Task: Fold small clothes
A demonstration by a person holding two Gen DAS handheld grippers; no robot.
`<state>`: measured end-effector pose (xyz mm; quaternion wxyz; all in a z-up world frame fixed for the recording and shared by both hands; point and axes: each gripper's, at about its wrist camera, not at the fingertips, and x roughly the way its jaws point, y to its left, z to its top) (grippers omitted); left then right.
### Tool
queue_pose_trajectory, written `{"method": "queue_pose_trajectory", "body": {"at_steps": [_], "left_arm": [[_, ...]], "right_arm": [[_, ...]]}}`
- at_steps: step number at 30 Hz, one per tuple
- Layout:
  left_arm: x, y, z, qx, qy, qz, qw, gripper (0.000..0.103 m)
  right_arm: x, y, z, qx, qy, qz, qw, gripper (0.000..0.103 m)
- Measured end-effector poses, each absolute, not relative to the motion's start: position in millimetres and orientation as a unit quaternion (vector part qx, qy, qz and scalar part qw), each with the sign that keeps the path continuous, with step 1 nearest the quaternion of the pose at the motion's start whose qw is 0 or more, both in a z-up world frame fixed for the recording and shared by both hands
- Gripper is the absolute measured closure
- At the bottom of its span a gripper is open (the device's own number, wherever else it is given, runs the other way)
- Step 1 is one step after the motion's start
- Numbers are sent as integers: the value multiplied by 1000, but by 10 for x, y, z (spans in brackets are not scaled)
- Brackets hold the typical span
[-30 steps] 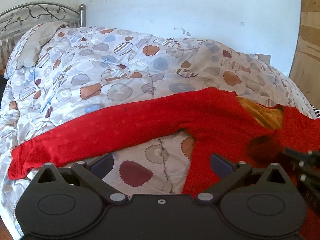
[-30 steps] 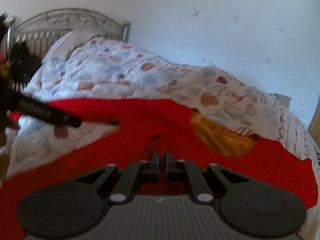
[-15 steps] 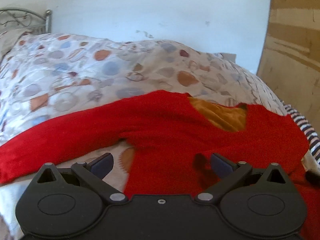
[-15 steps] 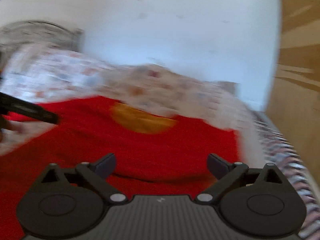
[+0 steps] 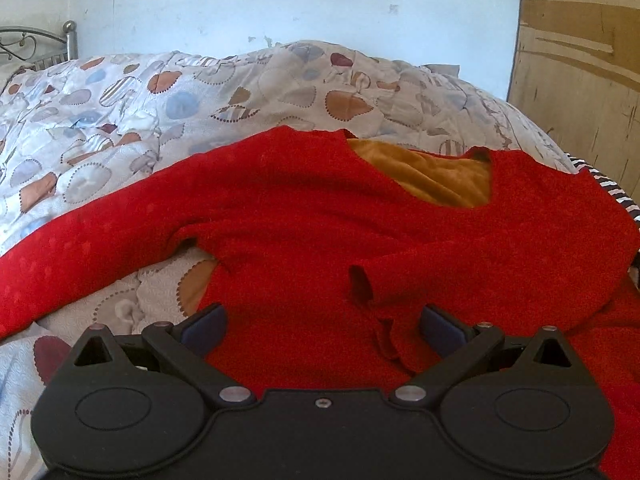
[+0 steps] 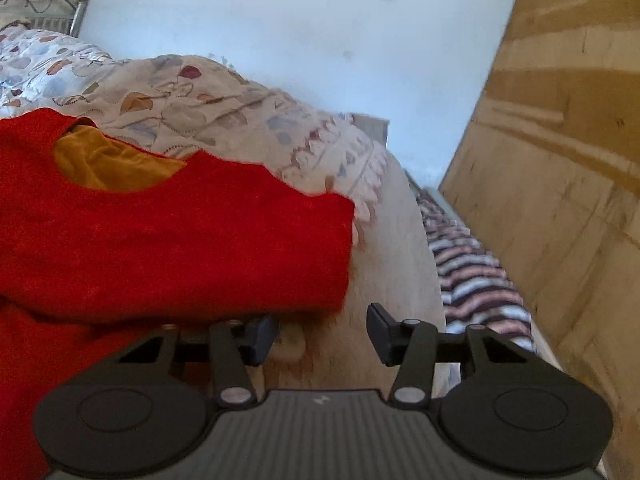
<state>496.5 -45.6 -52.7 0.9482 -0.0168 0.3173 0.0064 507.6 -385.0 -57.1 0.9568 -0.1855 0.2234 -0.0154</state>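
Left wrist view: red sweater (image 5: 304, 216) lies spread across the patterned quilt (image 5: 168, 92) on the bed, neckline away from the camera with its mustard-coloured lining (image 5: 436, 176) showing, one sleeve stretched out to the left over the quilt. Left gripper (image 5: 322, 326) hangs just above the sweater's body with its jaws spread wide, nothing between them; a small raised fold of red cloth sits just ahead of the right-hand finger. Metal bed frame (image 5: 70, 38) at far left, wooden panel (image 5: 580, 72) at right. Right wrist view: sweater's edge (image 6: 172, 232) fills the left half. Right gripper (image 6: 322, 334) is partly open and empty, over bare quilt beside the sweater's edge; its left finger is right at the hem, contact unclear. Striped cloth (image 6: 472, 276) lies along the bed edge by the panel.
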Motion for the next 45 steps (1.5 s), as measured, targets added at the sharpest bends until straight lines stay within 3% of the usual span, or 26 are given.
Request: {"method": "queue_pose_trajectory", "body": {"at_steps": [1, 2, 3, 12, 17, 20, 23, 29, 31, 32, 38, 45], "left_arm": [[4965, -463, -532, -15, 317, 7, 948, 0], [4961, -473, -537, -11, 315, 8, 949, 0], [4959, -479, -533, -9, 315, 8, 949, 0], [4971, -516, -536, 1, 318, 1, 948, 0], [4981, -566, -602, 26, 316, 0, 948, 0], [4954, -531, -560, 16, 317, -2, 948, 0], [4896, -444, -465, 1, 324, 2, 946, 0], [4553, 58, -224, -51, 322, 35, 945, 0], [4412, 317, -150, -64, 319, 58, 944, 0], [4339, 464, -117, -68, 318, 71, 943, 0], [3885, 1430, -59, -89, 324, 175, 926, 0], [3392, 2399, -152, -170, 315, 282, 890, 1]], "right_arm": [[5098, -3827, -564, -191, 215, -17, 958, 53], [5109, -3821, -552, -193, 208, -20, 959, 66], [5103, -3830, -542, -191, 200, -26, 961, 90], [4924, -4236, -605, -34, 240, -58, 969, 94], [4993, -4257, -697, -29, 264, -58, 962, 93], [4945, -4299, -661, -16, 265, -50, 963, 89], [4859, -4341, -598, -3, 271, -53, 961, 78], [4445, -4297, -424, -3, 263, -45, 964, 31], [4249, -4253, -340, -6, 253, -38, 967, 7], [4140, -4227, -293, -8, 246, -37, 968, 3], [3591, -4021, -54, -30, 210, -34, 977, 0], [3147, -3726, 29, 29, 186, -1, 982, 0]]}}
